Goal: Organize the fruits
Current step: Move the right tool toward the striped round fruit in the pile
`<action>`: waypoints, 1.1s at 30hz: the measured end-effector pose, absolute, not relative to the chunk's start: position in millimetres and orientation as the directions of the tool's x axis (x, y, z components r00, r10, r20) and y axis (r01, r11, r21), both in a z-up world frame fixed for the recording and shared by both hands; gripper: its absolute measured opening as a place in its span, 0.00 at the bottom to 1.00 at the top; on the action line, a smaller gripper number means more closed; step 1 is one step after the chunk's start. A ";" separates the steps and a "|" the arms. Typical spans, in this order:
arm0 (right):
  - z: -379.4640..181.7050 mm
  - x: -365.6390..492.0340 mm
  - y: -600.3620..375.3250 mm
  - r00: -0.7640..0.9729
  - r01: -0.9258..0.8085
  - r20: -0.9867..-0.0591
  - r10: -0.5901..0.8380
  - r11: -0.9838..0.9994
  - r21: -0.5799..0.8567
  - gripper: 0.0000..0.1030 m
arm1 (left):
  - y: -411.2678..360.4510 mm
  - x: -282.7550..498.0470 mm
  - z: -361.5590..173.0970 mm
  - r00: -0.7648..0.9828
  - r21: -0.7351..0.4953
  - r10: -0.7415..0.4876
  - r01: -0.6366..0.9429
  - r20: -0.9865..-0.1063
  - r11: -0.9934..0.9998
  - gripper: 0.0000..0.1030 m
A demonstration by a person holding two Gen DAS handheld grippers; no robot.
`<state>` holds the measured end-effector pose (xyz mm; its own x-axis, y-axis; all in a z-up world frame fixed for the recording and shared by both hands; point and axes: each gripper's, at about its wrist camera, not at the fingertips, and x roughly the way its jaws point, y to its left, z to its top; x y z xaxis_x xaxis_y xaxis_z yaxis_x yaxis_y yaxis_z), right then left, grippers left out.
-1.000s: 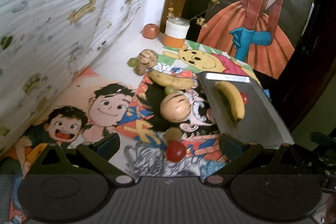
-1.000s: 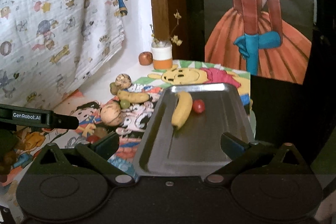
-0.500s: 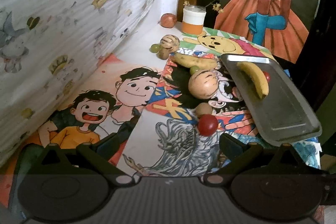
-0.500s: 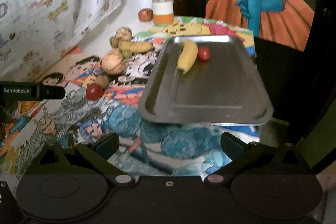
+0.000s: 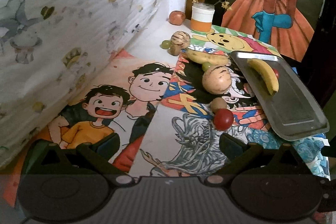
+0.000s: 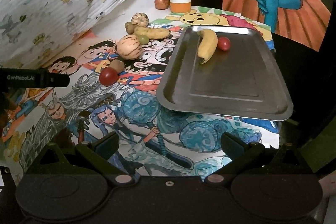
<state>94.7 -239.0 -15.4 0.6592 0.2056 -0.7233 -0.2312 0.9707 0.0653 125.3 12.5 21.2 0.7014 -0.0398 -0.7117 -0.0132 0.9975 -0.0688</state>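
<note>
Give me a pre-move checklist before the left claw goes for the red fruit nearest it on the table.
1. Left claw open and holding nothing: ok.
2. Red fruit in front of the claw with nothing on top of it: ok.
3. Neighbour clearance: not ok, the small brown fruit sits right behind it, apparently touching.
4. Room in the metal tray: ok, only a banana and a small red fruit lie at its far end.
5. Right claw open and short of the tray: ok.
6. Tray support: cannot tell, its near corner looks raised off the drawings.
</note>
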 end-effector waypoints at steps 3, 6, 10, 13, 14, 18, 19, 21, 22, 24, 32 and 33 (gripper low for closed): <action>-15.4 95.2 -238.4 0.659 -0.234 -0.722 0.210 0.970 0.068 0.99 | 15.1 125.4 20.9 0.699 -0.063 -0.036 -0.012 -0.714 0.998 1.00; -14.6 97.9 -242.5 0.652 -0.244 -0.715 0.252 0.963 0.117 0.99 | 17.2 125.4 21.0 0.713 -0.068 -0.057 0.013 -0.699 0.998 1.00; -6.9 102.9 -253.1 0.659 -0.221 -0.701 0.272 0.961 0.165 0.99 | 13.8 127.7 22.0 0.725 -0.081 -0.101 0.062 -0.681 0.995 1.00; 5.0 108.6 -263.9 0.668 -0.200 -0.685 0.293 0.956 0.214 0.99 | 7.2 129.6 21.8 0.727 -0.067 -0.124 0.107 -0.676 0.992 1.00; 9.0 109.5 -267.1 0.671 -0.198 -0.678 0.300 0.954 0.226 0.99 | 5.2 130.1 21.7 0.726 -0.062 -0.129 0.117 -0.675 0.991 1.00; 33.2 117.8 -274.5 0.691 -0.219 -0.648 0.320 0.947 0.234 0.99 | -0.7 132.1 21.2 0.725 -0.055 -0.146 0.148 -0.673 0.987 1.00; 39.7 120.8 -275.1 0.696 -0.227 -0.642 0.322 0.947 0.229 0.99 | -1.5 132.8 20.8 0.724 -0.057 -0.150 0.152 -0.673 0.987 1.00; 51.8 129.5 -276.2 0.700 -0.238 -0.631 0.335 0.942 0.235 0.99 | -3.3 133.7 19.9 0.724 -0.064 -0.156 0.152 -0.672 0.986 1.00; 57.1 134.5 -277.3 0.699 -0.245 -0.625 0.349 0.937 0.249 0.99 | -4.2 134.1 19.4 0.724 -0.069 -0.157 0.151 -0.672 0.986 1.00; 65.3 146.7 -279.9 0.693 -0.248 -0.615 0.376 0.926 0.286 0.99 | -6.4 135.1 17.9 0.724 -0.083 -0.162 0.144 -0.670 0.986 1.00; 68.5 204.9 -255.3 0.629 -0.296 -0.659 0.414 0.910 0.289 0.99 | -22.3 142.7 10.1 0.714 -0.097 -0.170 0.143 -0.679 0.985 1.00; 67.0 211.9 -248.4 0.615 -0.321 -0.668 0.419 0.907 0.273 0.99 | -25.5 144.6 9.5 0.704 -0.095 -0.182 0.160 -0.687 0.982 1.00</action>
